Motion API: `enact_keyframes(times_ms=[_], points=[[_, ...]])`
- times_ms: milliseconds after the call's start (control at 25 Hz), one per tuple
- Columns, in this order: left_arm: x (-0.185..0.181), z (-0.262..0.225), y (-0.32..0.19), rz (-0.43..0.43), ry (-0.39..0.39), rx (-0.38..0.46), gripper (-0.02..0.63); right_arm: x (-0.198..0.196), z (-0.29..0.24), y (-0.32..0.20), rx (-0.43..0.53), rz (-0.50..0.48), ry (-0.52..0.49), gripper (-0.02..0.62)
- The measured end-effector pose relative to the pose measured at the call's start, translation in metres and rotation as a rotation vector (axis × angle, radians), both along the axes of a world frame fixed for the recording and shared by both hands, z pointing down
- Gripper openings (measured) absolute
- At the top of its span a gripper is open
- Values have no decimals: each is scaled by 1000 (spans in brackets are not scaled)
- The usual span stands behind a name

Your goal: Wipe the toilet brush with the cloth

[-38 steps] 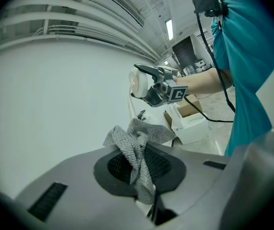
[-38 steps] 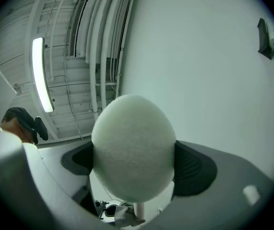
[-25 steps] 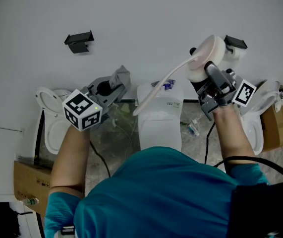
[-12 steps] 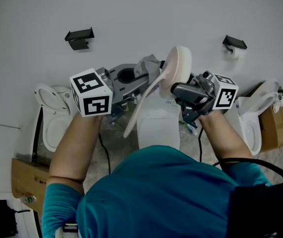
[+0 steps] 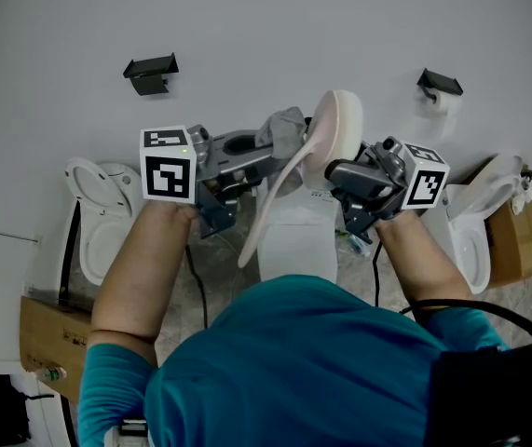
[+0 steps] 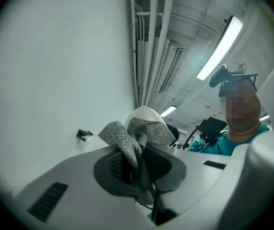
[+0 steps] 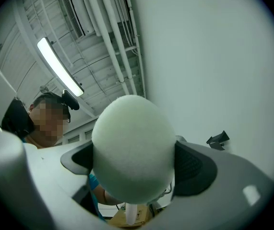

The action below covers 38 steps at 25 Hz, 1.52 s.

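Note:
The toilet brush has a round white head [image 5: 333, 130] and a long curved white handle [image 5: 267, 214] that hangs down to the left. My right gripper [image 5: 342, 169] is shut on the head, which fills the gap between its pads [image 7: 194, 164] in the right gripper view. My left gripper [image 5: 264, 155] is shut on a bunched grey cloth [image 5: 284, 128]. The cloth [image 6: 132, 140] sticks up from the left jaws, right against the left side of the brush head [image 6: 144, 113]. Both grippers are held up in front of the white wall.
Three white toilets stand below along the wall: one at the left [image 5: 98, 214], a tank [image 5: 295, 236] in the middle, one at the right [image 5: 482, 222]. Cardboard boxes [image 5: 49, 341] [image 5: 523, 237] flank them. A black bracket [image 5: 150, 71] and a paper-roll holder [image 5: 440, 86] hang on the wall.
Both grippers came together toward the middle. The brush head swung from the upper right to the centre, and the cloth rose to meet it. In the last half second almost nothing moved.

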<state>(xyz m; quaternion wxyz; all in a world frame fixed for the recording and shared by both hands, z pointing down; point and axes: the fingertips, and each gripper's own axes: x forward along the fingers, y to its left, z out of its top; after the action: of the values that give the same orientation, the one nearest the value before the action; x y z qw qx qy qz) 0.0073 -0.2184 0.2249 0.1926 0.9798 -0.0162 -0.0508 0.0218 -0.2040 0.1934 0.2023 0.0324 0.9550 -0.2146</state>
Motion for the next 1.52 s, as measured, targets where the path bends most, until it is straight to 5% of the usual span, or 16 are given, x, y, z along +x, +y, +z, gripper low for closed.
enact_keyframes(times_ms=[200,400,1520], points=[[-5,-9,11,147,150,-84,35,2,2,-2,-9,4,1,480],[-5,-7,11,189,185,-109,35,2,3,-3,-8,5,6,480],[-21,16,21,202,251,-173,35,10,-1,-9,11,54,-37,480]])
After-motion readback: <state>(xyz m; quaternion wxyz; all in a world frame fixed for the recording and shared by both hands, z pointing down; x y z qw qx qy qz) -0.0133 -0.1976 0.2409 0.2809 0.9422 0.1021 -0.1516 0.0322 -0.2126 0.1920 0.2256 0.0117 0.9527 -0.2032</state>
